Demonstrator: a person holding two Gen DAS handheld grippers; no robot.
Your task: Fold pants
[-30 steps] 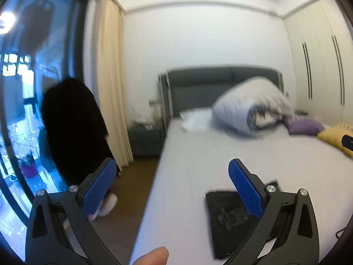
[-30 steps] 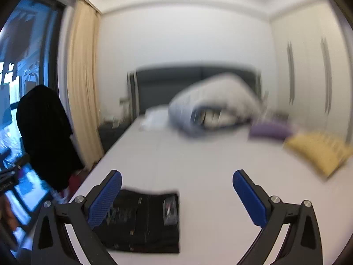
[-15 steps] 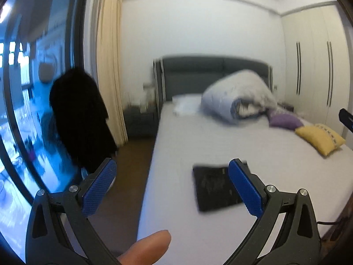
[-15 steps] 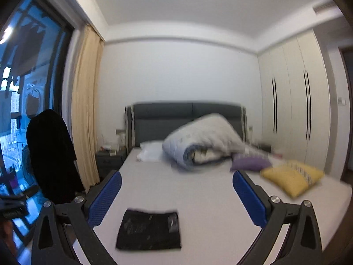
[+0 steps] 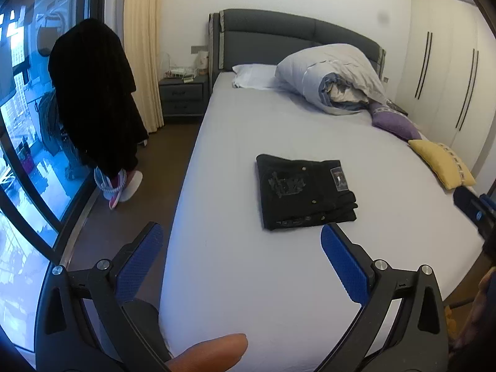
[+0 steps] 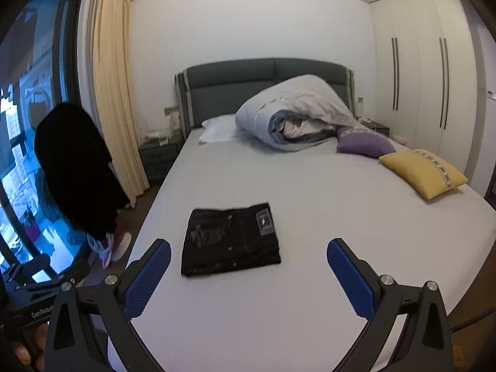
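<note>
Black pants (image 5: 303,194) lie folded into a neat rectangle on the grey bed sheet (image 5: 248,279), near the bed's left side; they also show in the right wrist view (image 6: 229,237). My left gripper (image 5: 240,254) is open and empty, held back from the bed above its near left corner. My right gripper (image 6: 248,266) is open and empty, held back over the near edge of the bed, with the pants beyond its left finger. Part of the right gripper (image 5: 471,207) shows at the right edge of the left wrist view.
A rolled duvet (image 6: 294,117), white pillow (image 6: 217,127), purple cushion (image 6: 362,145) and yellow cushion (image 6: 424,173) lie at the bed's far and right side. A black coat (image 5: 93,93), shoes (image 5: 119,183) and a nightstand (image 5: 183,94) stand left, by the window. Wardrobes (image 6: 434,77) line the right wall.
Both grippers have pulled back and away from the bed and tilted, so the folded pants now lie farther off. Both stay open and empty.
</note>
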